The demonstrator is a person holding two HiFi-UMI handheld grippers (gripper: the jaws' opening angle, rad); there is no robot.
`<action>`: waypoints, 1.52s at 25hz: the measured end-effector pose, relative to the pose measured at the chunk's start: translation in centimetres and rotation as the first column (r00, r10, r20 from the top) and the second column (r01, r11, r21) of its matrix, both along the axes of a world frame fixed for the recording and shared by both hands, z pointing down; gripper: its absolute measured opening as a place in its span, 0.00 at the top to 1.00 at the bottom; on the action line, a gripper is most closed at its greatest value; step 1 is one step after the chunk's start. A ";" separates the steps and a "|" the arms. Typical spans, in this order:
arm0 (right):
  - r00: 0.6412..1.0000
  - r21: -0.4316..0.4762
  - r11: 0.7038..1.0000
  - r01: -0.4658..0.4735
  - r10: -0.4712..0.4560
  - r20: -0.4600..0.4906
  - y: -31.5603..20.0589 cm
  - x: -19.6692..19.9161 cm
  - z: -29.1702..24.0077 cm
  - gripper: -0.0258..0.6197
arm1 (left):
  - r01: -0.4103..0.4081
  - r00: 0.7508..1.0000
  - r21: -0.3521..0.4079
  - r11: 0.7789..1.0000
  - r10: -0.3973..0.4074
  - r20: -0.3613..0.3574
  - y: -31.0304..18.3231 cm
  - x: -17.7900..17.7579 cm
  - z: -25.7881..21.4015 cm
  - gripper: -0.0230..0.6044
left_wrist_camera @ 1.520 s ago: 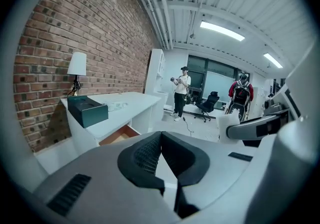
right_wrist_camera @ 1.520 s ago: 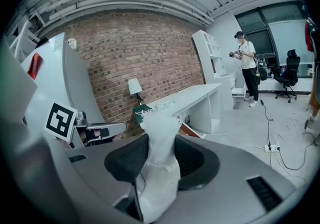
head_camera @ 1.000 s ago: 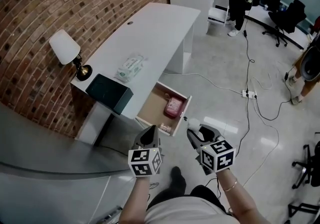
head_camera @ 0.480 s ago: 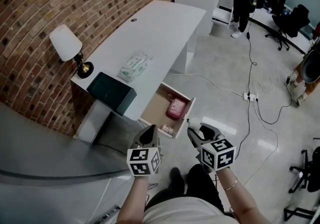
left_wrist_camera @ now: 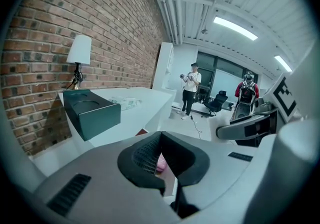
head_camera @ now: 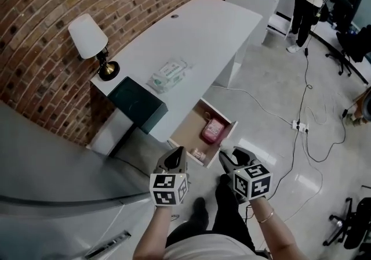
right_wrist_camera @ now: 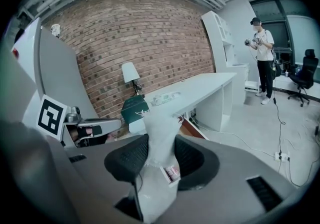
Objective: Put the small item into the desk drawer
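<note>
Fingers of right gripper clamp a white packet (crinkly plastic); those of left gripper meet, empty.

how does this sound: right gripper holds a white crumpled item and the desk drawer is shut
Wrong on the drawer: the head view shows the desk drawer open. The right gripper does hold the white crumpled item.
</note>
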State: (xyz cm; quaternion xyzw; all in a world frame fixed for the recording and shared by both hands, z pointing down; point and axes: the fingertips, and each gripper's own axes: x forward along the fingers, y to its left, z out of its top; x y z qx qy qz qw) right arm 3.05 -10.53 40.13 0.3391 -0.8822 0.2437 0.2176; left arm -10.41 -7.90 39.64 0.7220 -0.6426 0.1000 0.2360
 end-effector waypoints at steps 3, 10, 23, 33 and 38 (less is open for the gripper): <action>0.999 -0.015 0.999 0.050 -0.050 -0.006 -1.8 -0.6 0.9 0.69 | 0.046 0.999 -0.017 0.999 -0.046 -0.001 -1.0 -0.5 1.0 0.93; 0.979 -0.028 0.980 0.195 -0.197 -0.056 -6.8 -1.6 3.0 0.69 | 0.179 0.983 -0.044 0.983 -0.180 -0.028 -4.1 -0.9 3.1 0.93; 0.889 -0.068 0.894 0.442 -0.447 -0.101 -13.1 -5.4 8.4 0.69 | 0.377 0.925 -0.099 0.921 -0.380 -0.013 -7.2 -1.5 6.3 0.93; 0.820 -0.130 0.827 0.547 -0.561 -0.117 -14.7 -8.1 14.4 0.70 | 0.491 0.863 -0.174 0.854 -0.504 -0.041 -5.8 -2.0 11.2 0.93; 0.783 -0.153 0.792 0.591 -0.609 -0.127 -14.3 -9.5 17.5 0.69 | 0.533 0.835 -0.197 0.823 -0.549 -0.034 -5.3 -2.6 13.8 0.93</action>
